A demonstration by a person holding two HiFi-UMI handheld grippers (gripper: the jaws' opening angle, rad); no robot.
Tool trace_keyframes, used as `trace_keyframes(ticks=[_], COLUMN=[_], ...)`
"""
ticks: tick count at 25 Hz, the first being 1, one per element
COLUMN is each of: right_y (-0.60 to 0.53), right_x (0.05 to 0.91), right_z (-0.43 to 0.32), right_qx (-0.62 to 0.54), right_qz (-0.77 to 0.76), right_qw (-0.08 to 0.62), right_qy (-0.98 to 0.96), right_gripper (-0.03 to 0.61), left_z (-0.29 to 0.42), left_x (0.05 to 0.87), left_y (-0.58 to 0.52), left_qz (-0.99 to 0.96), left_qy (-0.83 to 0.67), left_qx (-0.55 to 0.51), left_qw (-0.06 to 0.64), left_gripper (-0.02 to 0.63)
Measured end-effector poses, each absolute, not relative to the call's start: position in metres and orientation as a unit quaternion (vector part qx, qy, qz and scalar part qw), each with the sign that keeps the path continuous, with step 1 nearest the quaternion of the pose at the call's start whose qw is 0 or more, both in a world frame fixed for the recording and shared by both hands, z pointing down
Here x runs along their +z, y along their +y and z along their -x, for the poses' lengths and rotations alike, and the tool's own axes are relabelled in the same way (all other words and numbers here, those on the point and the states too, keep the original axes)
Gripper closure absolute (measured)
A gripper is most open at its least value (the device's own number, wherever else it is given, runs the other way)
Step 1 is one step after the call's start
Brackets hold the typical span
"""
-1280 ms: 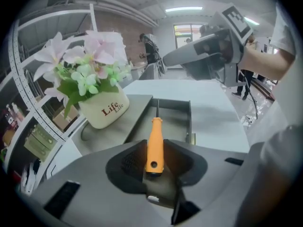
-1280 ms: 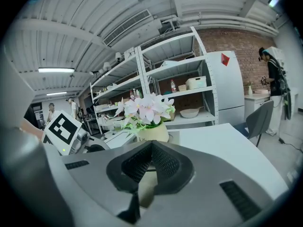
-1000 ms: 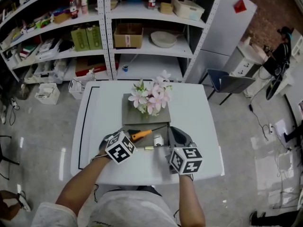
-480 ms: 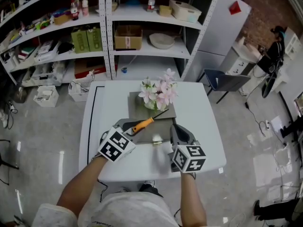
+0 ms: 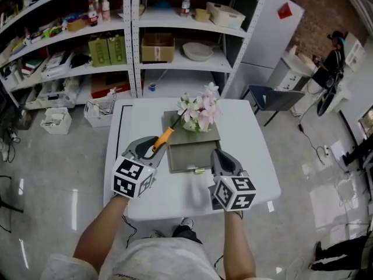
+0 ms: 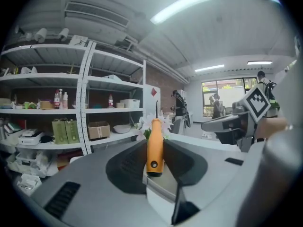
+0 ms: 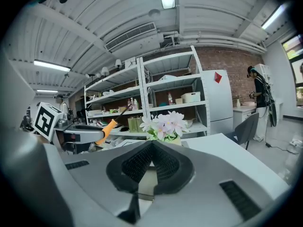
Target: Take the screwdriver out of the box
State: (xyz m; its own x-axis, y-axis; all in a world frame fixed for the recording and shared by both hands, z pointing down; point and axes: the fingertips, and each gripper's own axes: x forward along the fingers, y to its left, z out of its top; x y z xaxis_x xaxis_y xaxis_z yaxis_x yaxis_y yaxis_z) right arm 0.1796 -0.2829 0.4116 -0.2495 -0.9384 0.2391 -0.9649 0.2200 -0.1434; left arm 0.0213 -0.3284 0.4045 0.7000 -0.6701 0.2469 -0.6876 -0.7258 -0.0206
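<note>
Near edge of the white table [image 5: 247,139]: right gripper [image 5: 216,154], jaws pressed together on nothing; left gripper [image 5: 150,151] pinching the orange handle of the screwdriver [image 5: 165,136], which is out of the grey box [image 5: 189,156], just beside its left edge. Pink flowers [image 5: 198,111] stand at the box's far end, shelving [image 5: 131,39] beyond the table's far edge.

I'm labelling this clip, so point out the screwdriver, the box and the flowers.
screwdriver [image 5: 165,136], head view, on its orange handle.
box [image 5: 189,156], head view, on its bare grey top.
flowers [image 5: 199,111], head view, on the pink blooms.
</note>
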Motion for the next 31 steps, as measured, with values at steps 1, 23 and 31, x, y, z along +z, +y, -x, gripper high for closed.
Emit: trace_keyframes(ticks=[1, 23, 31], right_y=[-0.281, -0.254, -0.252], right_x=[0.41, 0.397, 0.397], right_z=[-0.178, -0.161, -0.158], right_qx=[0.129, 0.11, 0.109], right_qz=[-0.612, -0.623, -0.622], right_qw=[0.049, 0.045, 0.046], right_qy=[-0.779, -0.773, -0.774], right_gripper=[0.572, 0.574, 0.574], left_z=[-0.016, 0.025, 0.026], left_x=[0.403, 0.395, 0.396], left_y=[-0.328, -0.314, -0.312], left_qz=[-0.919, -0.895, -0.896], left_qy=[-0.376, -0.437, -0.435], left_qx=[0.112, 0.069, 0.07], left_qw=[0.039, 0.056, 0.058], left_gripper=[0.5, 0.5, 0.501])
